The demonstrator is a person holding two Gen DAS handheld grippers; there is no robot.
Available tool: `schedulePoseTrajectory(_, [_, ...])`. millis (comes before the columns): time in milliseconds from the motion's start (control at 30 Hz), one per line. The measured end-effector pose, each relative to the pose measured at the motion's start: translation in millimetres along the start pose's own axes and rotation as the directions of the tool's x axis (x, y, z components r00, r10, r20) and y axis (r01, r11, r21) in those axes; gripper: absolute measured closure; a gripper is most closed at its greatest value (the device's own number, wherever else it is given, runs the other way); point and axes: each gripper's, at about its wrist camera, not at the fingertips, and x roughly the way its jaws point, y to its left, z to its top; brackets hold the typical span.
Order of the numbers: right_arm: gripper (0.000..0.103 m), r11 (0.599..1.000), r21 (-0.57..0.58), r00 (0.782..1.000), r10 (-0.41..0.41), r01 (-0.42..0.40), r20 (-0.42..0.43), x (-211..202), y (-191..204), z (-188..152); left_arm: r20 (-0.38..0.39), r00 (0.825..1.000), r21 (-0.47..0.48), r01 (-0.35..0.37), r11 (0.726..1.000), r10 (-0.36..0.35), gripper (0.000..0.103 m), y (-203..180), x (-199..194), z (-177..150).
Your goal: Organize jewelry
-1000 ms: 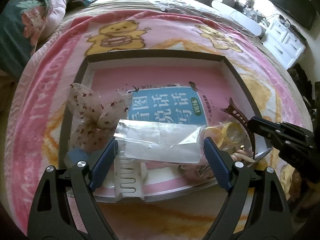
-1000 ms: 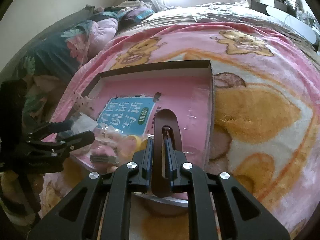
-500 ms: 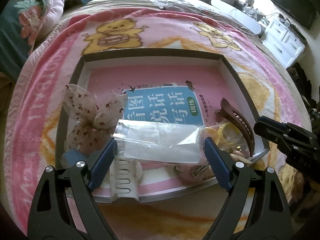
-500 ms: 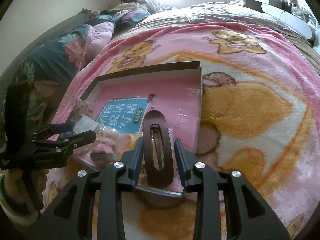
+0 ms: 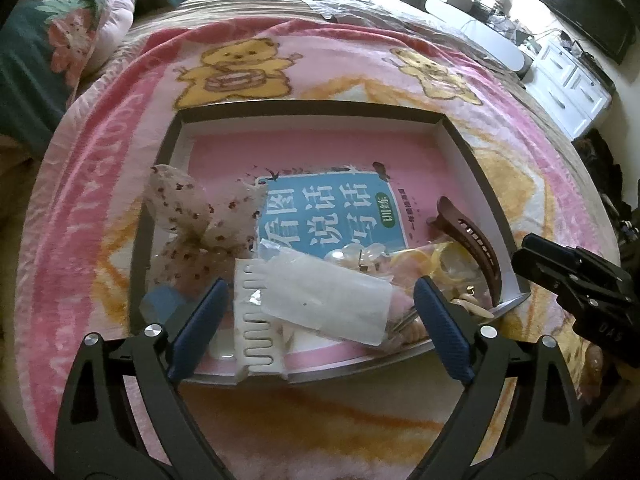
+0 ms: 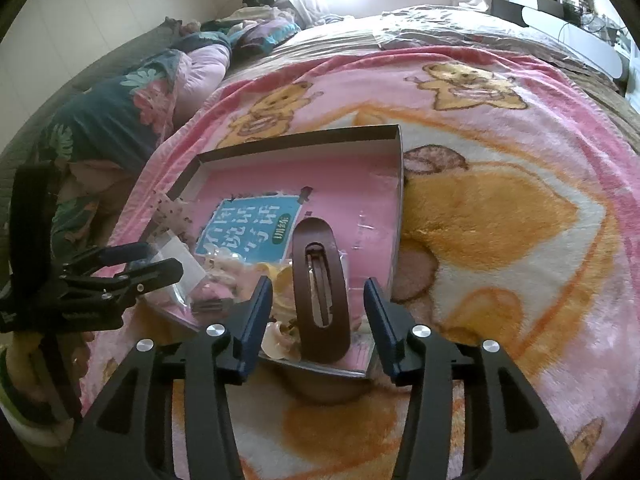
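Tongs [image 5: 320, 320] [image 6: 318, 322] both agape over tray [image 5: 304, 110], brown clip [image 6: 320, 284] and perhaps comb [image 5: 256, 320] between

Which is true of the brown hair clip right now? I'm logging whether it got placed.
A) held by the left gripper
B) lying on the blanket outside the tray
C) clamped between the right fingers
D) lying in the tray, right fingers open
D: the brown hair clip lies in the tray, and the right gripper has its fingers spread clear on either side of it.

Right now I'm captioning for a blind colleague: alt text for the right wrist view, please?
The open right gripper straddles a long brown plastic hair clip lying in a shallow pink-lined box on a pink teddy-bear blanket. The left gripper hovers at the box's left.
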Motion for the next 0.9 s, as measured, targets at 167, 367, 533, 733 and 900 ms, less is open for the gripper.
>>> schedulePoseTrajectory(167, [0.054,1.0,-0.001,1.0,-0.001,0.001,0.002,-3,1,0,0.001,1.0,-0.004,-0.015,1.0,0.015,0.011,3,-7,0])
schedulePoseTrajectory(367, [0.05,1.0,-0.003,1.0,-0.004,0.004,0.003,-4,2,0,-0.003,0.999,-0.011,-0.033,0.999,0.033,0.009,5,-14,-1])
schedulePoseTrajectory(533, [0.043,1.0,-0.003,1.0,-0.003,0.003,0.007,-8,3,-1,-0.005,0.999,-0.016,-0.043,0.999,0.043,0.009,7,-18,-1])
schedulePoseTrajectory(733, [0.027,1.0,0.0,1.0,-0.005,0.005,0.022,-19,6,-2,0.006,0.998,-0.025,-0.055,0.998,0.055,0.009,10,-27,-2])
schedulePoseTrajectory(900, [0.016,1.0,0.005,0.999,-0.012,0.012,0.053,-33,9,-2,0.034,0.997,-0.031,-0.067,0.997,0.068,0.009,10,-38,-4])
